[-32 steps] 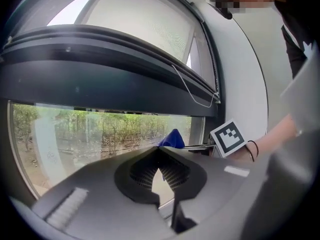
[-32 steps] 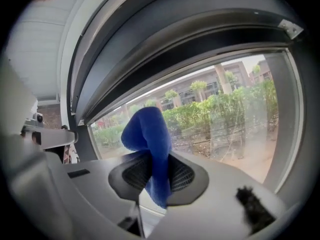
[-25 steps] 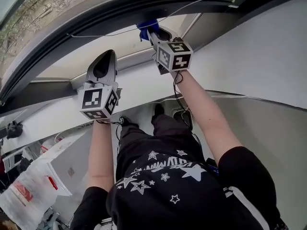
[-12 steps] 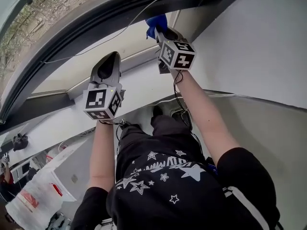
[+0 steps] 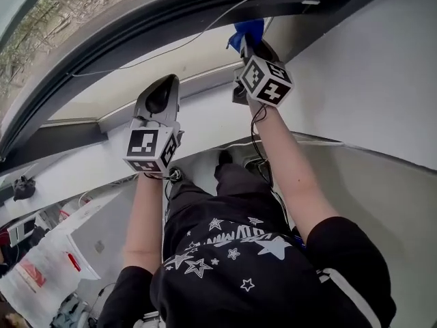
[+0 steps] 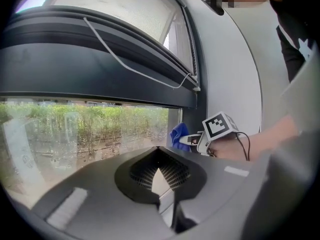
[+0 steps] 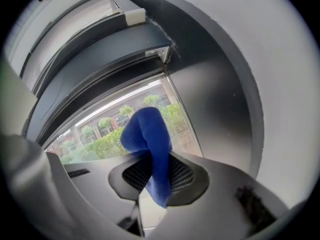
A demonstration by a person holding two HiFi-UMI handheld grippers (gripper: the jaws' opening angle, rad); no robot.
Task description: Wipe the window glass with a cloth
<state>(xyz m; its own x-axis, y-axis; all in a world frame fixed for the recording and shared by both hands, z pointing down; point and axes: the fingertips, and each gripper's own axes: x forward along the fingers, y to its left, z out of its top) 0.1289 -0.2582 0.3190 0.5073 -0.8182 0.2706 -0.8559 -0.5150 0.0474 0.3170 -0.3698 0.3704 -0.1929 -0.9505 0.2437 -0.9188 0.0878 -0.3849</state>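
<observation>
At the window glass [image 7: 95,131], one blue cloth [image 7: 146,131], pinched in right tool [image 7: 152,176]

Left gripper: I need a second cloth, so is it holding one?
No, the left gripper is empty; the blue cloth sits in the right gripper.

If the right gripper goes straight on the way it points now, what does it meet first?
The blue cloth held by the right gripper would probably touch the window glass first, beside the dark frame; depth unclear.
</observation>
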